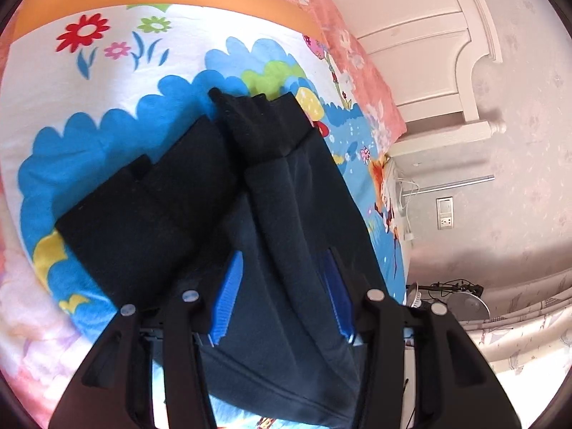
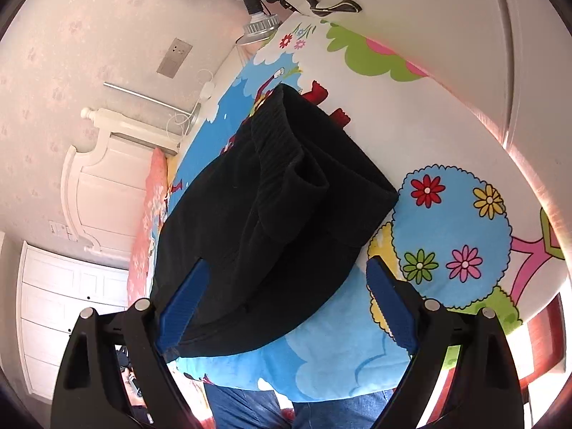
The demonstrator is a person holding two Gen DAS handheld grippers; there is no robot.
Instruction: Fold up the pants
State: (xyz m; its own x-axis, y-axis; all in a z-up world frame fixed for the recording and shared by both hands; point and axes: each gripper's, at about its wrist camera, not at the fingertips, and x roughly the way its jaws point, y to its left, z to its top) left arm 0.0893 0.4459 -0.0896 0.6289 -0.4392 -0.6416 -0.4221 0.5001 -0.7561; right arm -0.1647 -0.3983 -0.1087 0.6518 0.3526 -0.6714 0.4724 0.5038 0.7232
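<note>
Covering most of both views, the bed [image 1: 107, 82] carries a cartoon-print sheet [image 2: 447, 221] with blue clouds, flowers and green shapes; a pink floral quilt [image 1: 361, 68] lies along its far edge in the left wrist view. A white headboard [image 2: 96, 164] stands against the pale patterned wall [image 1: 518, 143].

The pants [image 1: 200, 196] are dark and lie on the sheet near the middle of the bed, partly folded: one layer rests flat, and a ribbed cuff [image 2: 279, 150] lies doubled back on top of it.

The left claw [image 1: 284, 296] is spread to a medium width, and its blue fingers [image 1: 228, 296] lie over raised pants fabric that passes between them. Contact between the pads and the fabric cannot be confirmed.

The right claw [image 2: 286, 300] is spread wide. Its left finger overlaps the near edge of the pants; its right finger sits over bare sheet, just beside the pants.

A wall socket [image 1: 444, 212] and a round lamp [image 2: 259, 26] appear at the bed's edge.
</note>
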